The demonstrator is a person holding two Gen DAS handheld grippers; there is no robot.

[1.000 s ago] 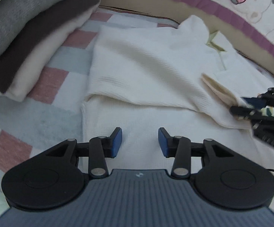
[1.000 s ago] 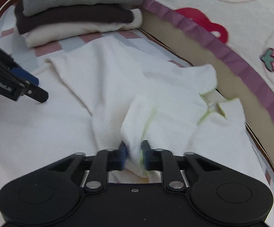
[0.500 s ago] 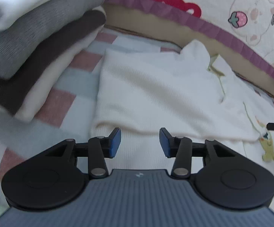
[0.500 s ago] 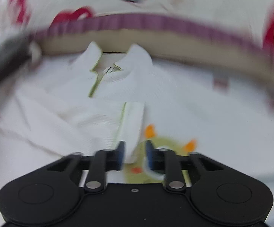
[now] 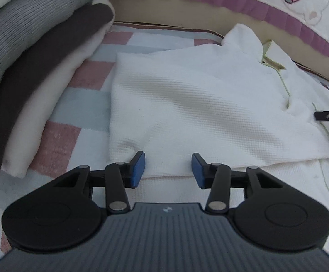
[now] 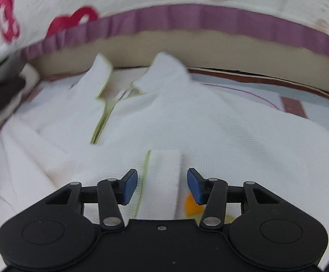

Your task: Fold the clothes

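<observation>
Both claws are being held spread over the white polo shirt (image 6: pixel 221 131), nothing pinched.

Jaws of the right gripper (image 6: pixel 162 187) are being opened, the folded-in sleeve cuff (image 6: pixel 162 170) lying loose between them where it was being pinched a second ago; the left gripper (image 5: pixel 167 170) is being hovered, half spread, at the folded edge. The shirt is lying on the checked blanket (image 5: pixel 73 104) beside the folded stack (image 5: pixel 39 52). Being soft, light and limp, it is probably best gripped at hem or fold edges.

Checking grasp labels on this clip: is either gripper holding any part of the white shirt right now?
No. The left gripper is open over the white shirt; the right gripper is opening, the sleeve cuff lying loose between its jaws.
</observation>
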